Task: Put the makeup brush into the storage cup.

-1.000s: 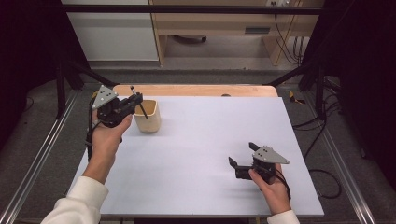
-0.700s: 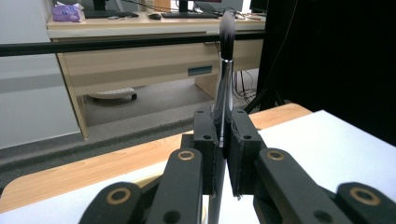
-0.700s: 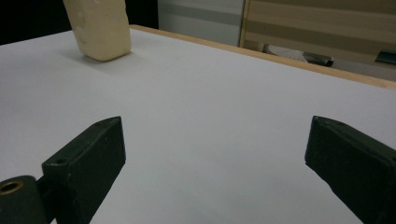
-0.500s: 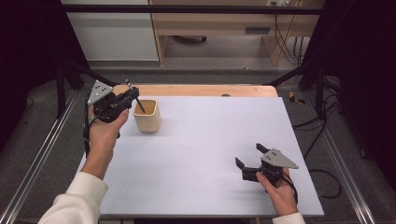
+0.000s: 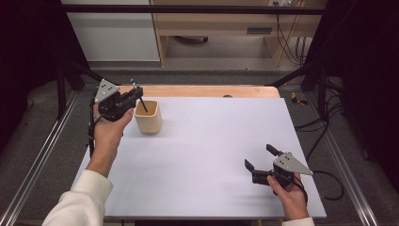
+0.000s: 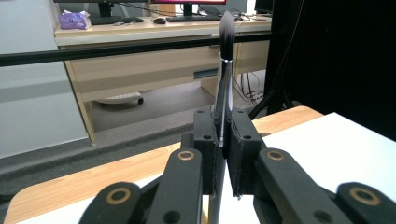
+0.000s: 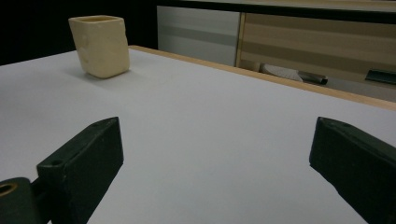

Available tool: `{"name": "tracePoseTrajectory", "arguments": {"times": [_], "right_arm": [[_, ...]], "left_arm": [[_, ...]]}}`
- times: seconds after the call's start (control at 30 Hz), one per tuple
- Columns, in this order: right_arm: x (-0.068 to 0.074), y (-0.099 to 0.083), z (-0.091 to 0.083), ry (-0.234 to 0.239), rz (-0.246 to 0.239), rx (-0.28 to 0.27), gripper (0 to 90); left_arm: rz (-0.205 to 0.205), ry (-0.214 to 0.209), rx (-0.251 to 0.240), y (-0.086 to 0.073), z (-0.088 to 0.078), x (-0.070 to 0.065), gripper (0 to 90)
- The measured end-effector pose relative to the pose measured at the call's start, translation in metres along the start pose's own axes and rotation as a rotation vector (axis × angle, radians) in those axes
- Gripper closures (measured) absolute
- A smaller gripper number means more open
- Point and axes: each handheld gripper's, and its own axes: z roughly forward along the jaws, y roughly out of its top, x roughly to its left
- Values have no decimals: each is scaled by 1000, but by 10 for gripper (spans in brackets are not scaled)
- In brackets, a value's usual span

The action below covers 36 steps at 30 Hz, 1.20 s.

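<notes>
Gripping a slim black-handled makeup brush (image 6: 225,70) with a dark bristle tip, the left gripper (image 5: 126,101) was held just beside the rim of a cream-coloured, squarish ceramic cup (image 5: 148,117) at the far left of the white tabletop (image 5: 207,155). Its jaws were clamped tight on the brush's handle, pads pressing from both sides, with the bristles sticking up beyond the jaws in the left gripper view and the lower end of the handle slanting down into the cup's open mouth in the high view. The step in hand appeared to be standing the brush in the cup: the handle's end seemed already inside, though whether it touched the bottom could not be told. The next move would likely call for lowering the brush until it rested against the cup's inner wall, then parting the jaws and drawing them away without tipping the cup, which stood close against them. The right gripper (image 5: 261,167) was low over the near right of the tabletop, well apart from the cup, its jaws spread wide with nothing between them but bare white surface; in the right gripper view the cup (image 7: 99,45) stood far ahead of those jaws and to their left. A pale wooden strip (image 5: 202,91) edged the tabletop beyond the cup.
</notes>
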Motion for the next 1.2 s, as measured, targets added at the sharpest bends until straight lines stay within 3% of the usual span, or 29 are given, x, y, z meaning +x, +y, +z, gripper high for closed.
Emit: {"name": "tracePoseTrajectory", "arguments": {"times": [0.4,0.6,1.2], "right_arm": [[2,-1,-1,14,-14,-1,29],[3,-2,2,24,-19,13,30],[3,-2,3,22,-22,15,32]], "left_arm": [[-11,33,14,-5,13,12,833],[-15,70,19,-9,16,19,833],[-5,78,15,-14,24,24,833]]}}
